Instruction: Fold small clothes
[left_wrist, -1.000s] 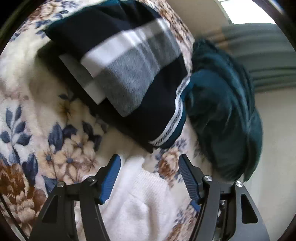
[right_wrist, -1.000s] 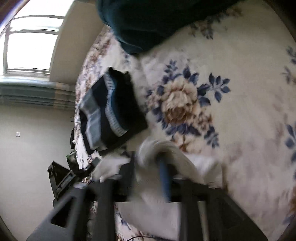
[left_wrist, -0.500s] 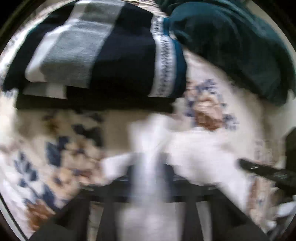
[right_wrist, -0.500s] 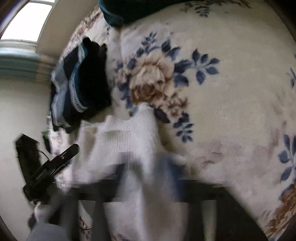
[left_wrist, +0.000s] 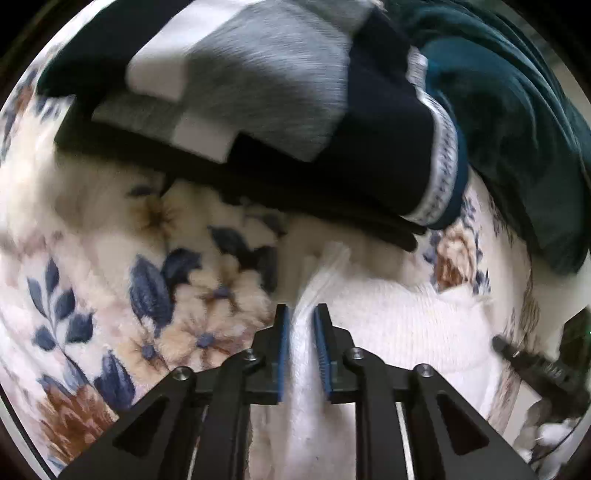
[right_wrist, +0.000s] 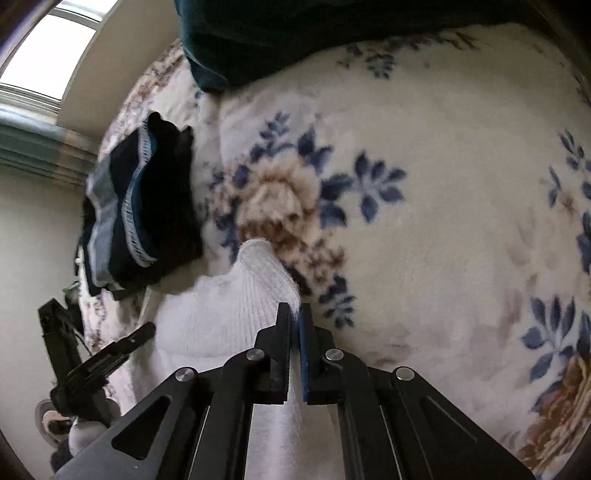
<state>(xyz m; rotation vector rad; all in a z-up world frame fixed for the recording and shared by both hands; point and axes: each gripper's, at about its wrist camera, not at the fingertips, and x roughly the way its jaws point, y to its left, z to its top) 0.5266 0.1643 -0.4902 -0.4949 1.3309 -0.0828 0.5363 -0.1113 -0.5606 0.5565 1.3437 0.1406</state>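
A white knit garment (left_wrist: 399, 325) lies on the floral blanket (left_wrist: 110, 258), just in front of a folded stack of navy, grey and white clothes (left_wrist: 277, 92). My left gripper (left_wrist: 302, 310) has a bunched ridge of the white knit between its blue pads; the pads press on it while the jaws are opening slightly. My right gripper (right_wrist: 294, 308) is shut on another edge of the same white garment (right_wrist: 221, 314), with a thin fold pinched between its pads. Each gripper points steeply down at the bed.
A dark teal garment (left_wrist: 517, 129) is heaped beyond the folded stack (right_wrist: 136, 210), also at the top of the right wrist view (right_wrist: 277, 33). The floral blanket (right_wrist: 443, 221) spreads to the right. The bed edge, a wall and a window are at the left.
Both grippers stood open above the white garment a second ago. They have since sunk and shut on its fabric. The left view has rolled, bringing the folded stack closer.
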